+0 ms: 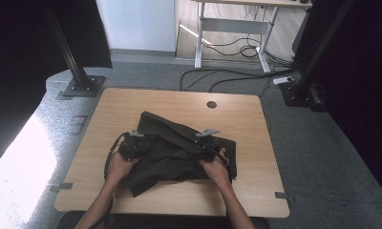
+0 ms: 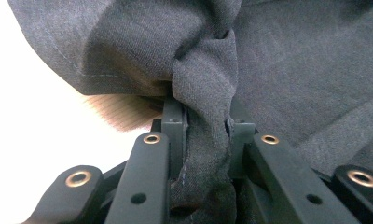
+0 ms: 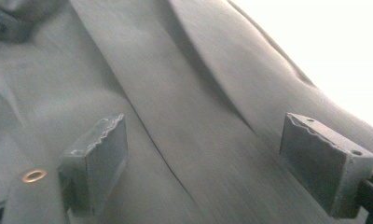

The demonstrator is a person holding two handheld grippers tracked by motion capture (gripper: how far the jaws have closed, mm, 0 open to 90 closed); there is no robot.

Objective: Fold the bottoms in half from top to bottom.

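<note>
Dark garment (image 1: 172,155) lies crumpled, long axis across the table (image 1: 132,102).

Wooden bench (image 1: 132,102) — one dark garment (image 1: 175,152) on it.
The cloth lies crumpled near the front edge (the person's side), bare wood all around — a round cable hole (image 1: 211,104) sits beyond it.

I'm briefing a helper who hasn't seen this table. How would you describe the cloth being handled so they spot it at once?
On the light wooden table, look at the near middle, just ahead of the person's two hands. The dark grey cloth lies there crumpled, a bunched fold pinched in the left tongs. It is the one soft, dark thing on the pale tabletop.
</note>
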